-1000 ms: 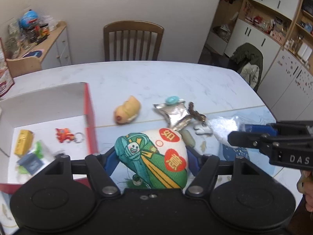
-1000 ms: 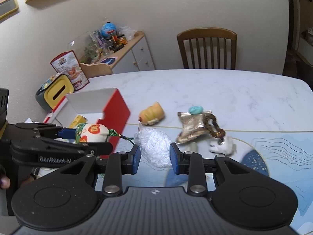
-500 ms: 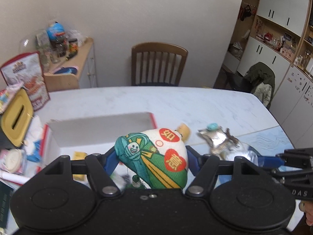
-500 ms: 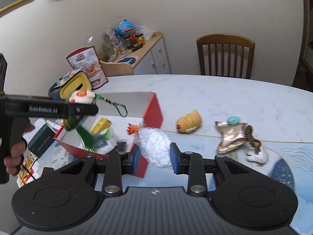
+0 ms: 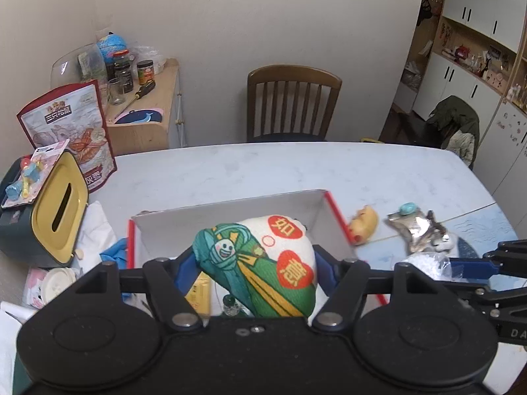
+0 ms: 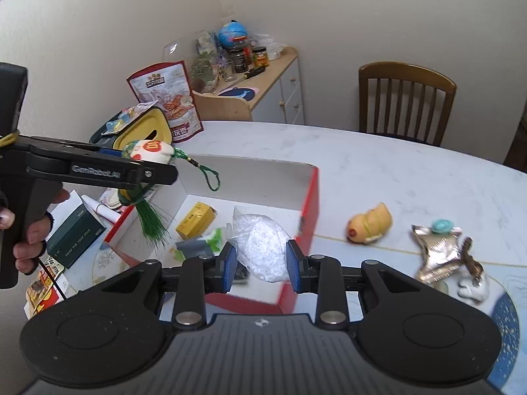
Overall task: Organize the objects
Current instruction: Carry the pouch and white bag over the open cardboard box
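Observation:
My left gripper [image 5: 255,266] is shut on a stuffed white and green pouch [image 5: 263,253] with red heart patches, held over the open red box [image 5: 230,209]. In the right wrist view that left gripper [image 6: 145,164] hangs above the box's left side, with the pouch [image 6: 150,149] and its green tassel [image 6: 153,222] dangling. My right gripper [image 6: 260,265] is shut on a clear bag of white bits [image 6: 260,245] above the box's near right corner [image 6: 311,204]. A yellow packet [image 6: 196,220] and small green and grey items [image 6: 204,243] lie inside the box.
Right of the box lie a yellow toy [image 6: 370,223], a crumpled silver foil pack [image 6: 438,250] and a small white figure [image 6: 472,288]. Left of it stand a yellow-lidded tissue box [image 5: 56,210], a snack bag [image 5: 75,125] and a dark green carton [image 6: 75,233]. A wooden chair [image 5: 293,102] is behind the table.
Both grippers have travelled left with their loads, from beside the loose items on the table to above the red box. Neither grip has changed.

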Available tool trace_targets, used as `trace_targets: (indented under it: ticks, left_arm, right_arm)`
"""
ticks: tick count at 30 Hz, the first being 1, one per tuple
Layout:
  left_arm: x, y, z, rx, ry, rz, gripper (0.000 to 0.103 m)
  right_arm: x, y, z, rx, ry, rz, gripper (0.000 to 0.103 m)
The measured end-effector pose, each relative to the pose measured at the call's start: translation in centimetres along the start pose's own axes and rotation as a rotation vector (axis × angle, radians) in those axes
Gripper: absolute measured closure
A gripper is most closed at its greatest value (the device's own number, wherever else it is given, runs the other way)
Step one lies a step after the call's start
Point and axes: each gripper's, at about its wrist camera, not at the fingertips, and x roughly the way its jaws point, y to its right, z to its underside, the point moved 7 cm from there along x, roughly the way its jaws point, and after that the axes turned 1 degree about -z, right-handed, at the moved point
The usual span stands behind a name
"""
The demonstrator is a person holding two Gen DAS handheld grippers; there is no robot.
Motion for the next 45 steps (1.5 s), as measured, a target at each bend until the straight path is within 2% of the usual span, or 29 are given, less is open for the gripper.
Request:
trace_targets:
  ticks: [9,24,34,45]
  left_arm:
    - [3.9,-2.8,-1.0,0.022,-0.028,-0.021,0.034]
    - [13.0,-3.8,1.3,0.046,-0.169,0.005,0.034]
    - [17.2,-4.1,2.4,0.054,-0.255,0.027,0.034]
    - [18.9,-3.2,3.5,0.105,-0.341,0.016,0.033]
  right_arm:
    - [4.9,-3.5,-1.5,-0.125,-0.038,0.043,0.072]
    - [15.9,-2.5,-0.9,-0.185,-0.187,0.165,0.072]
    - [19.3,-3.0,0.2,-0.197,-0.247,0.166,0.072]
    - [20.7,-2.7,1.1,-0.176,-0.287,0.174,0.072]
